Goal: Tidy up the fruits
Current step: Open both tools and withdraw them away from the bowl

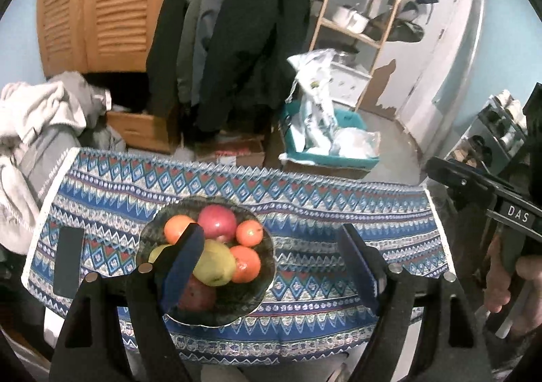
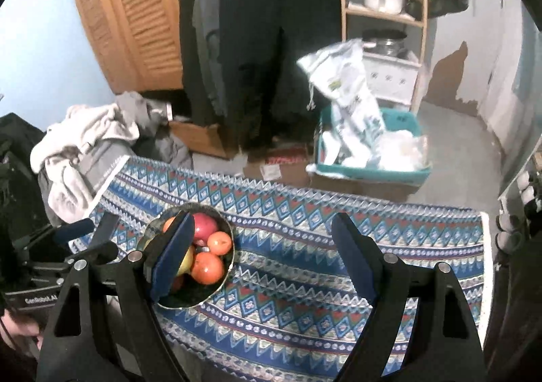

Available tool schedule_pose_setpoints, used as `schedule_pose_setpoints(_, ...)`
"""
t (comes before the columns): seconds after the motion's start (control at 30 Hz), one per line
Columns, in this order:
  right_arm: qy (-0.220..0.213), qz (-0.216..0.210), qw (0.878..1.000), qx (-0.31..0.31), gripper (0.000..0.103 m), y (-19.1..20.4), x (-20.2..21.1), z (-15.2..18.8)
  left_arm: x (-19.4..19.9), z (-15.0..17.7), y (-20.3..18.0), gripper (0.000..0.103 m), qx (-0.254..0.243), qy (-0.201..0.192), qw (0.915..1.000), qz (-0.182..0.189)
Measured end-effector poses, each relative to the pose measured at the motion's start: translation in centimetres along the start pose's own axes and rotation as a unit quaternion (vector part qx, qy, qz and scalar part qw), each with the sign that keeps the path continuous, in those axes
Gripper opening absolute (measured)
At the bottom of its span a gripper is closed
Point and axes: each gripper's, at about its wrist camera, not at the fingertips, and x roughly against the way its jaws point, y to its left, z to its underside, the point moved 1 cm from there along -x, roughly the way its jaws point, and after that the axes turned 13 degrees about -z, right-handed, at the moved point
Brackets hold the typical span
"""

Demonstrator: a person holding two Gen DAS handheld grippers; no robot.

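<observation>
The left gripper hangs above the table with its jaws wide and nothing between them; its left finger crosses in front of the bowl in that view, its right finger over bare cloth; the right gripper likewise stands wide and empty above the cloth, and in the left wrist view it shows at the right edge, held by a hand; the bowl sits on the patterned cloth toward the table's left half, nearer the front edge than the back; in it lie a red apple at the far side, oranges around it, a yellow-green pear in the middle and a dark red fruit at the near side; the pear's long axis is hard to tell, its left end hidden behind the finger; a flat black slab lies near the cloth's left edge, its long axis running front to back.
</observation>
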Motion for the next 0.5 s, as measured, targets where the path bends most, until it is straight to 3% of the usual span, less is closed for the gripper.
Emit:
schedule_pose_setpoints(0.27, -0.049, 0.006, 0.998, 0.025, 0.083, 0.6, 5.3, 0.7, 3.0, -0.5, -1.6, 0.087, -0.014, -0.036, 0.9993, 0.004)
schedule_pose_setpoints(0.5, -0.069, 0.007, 0.997, 0.035, 0.083, 0.7, 8.0, 1.8, 4.0, -0.4, -2.3, 0.090, -0.032, -0.053, 0.9979, -0.019)
